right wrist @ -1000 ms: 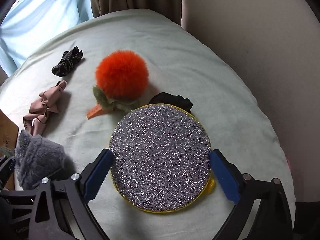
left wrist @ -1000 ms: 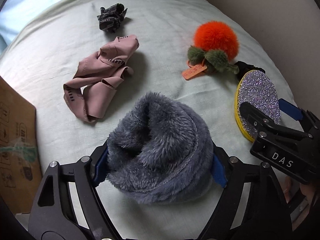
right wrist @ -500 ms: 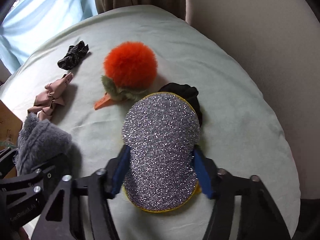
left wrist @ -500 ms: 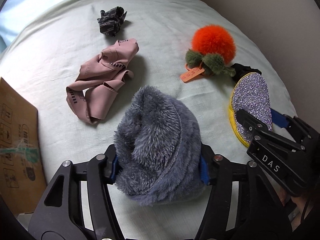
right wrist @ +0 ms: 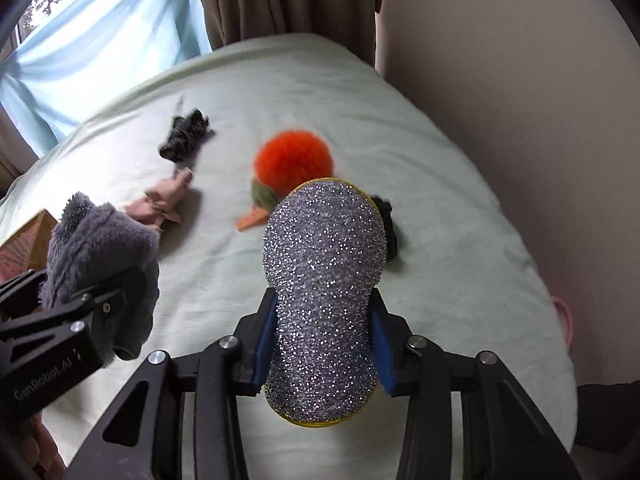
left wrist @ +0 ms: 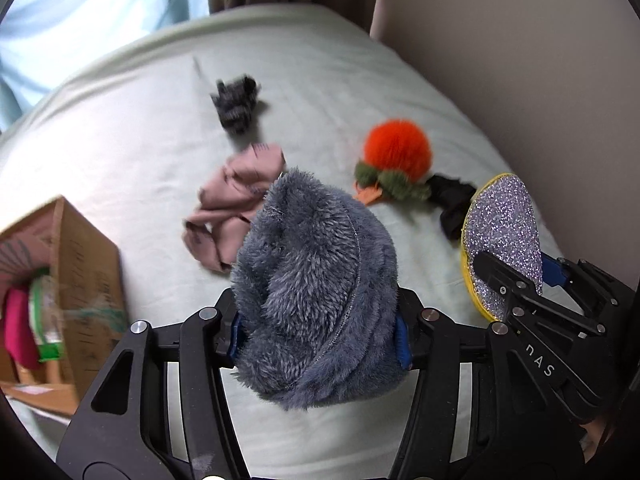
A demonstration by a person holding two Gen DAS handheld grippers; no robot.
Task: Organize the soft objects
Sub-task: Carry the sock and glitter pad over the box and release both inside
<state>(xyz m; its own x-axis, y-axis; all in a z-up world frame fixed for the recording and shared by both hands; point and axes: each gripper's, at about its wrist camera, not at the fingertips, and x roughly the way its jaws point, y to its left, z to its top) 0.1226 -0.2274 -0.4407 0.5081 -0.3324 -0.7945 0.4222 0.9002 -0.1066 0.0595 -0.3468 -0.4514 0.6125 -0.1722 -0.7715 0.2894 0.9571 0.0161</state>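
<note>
My left gripper (left wrist: pixel 320 336) is shut on a grey-blue fluffy fabric piece (left wrist: pixel 316 292) and holds it lifted off the pale green bed sheet (left wrist: pixel 140 128). My right gripper (right wrist: pixel 325 344) is shut on a round silver glitter sponge with a yellow rim (right wrist: pixel 324 280), squeezed narrow and raised. The sponge also shows in the left wrist view (left wrist: pixel 502 236), and the fluffy piece in the right wrist view (right wrist: pixel 100 260). On the sheet lie a pink cloth (left wrist: pixel 232 208), an orange pom-pom toy with green leaves (left wrist: pixel 396 156), a black patterned scrunchie (left wrist: pixel 236 108) and a black cloth (left wrist: pixel 452 200).
A cardboard box (left wrist: pixel 72 276) with pink and green items inside stands at the left by the bed. A beige wall (right wrist: pixel 520 100) runs along the right side. Curtains (right wrist: pixel 100 40) hang behind the bed's far edge.
Both grippers closed on their objects, squeezing the fluffy piece and the sponge narrower, and lifted them up off the sheet. The views now look further across the bed.
</note>
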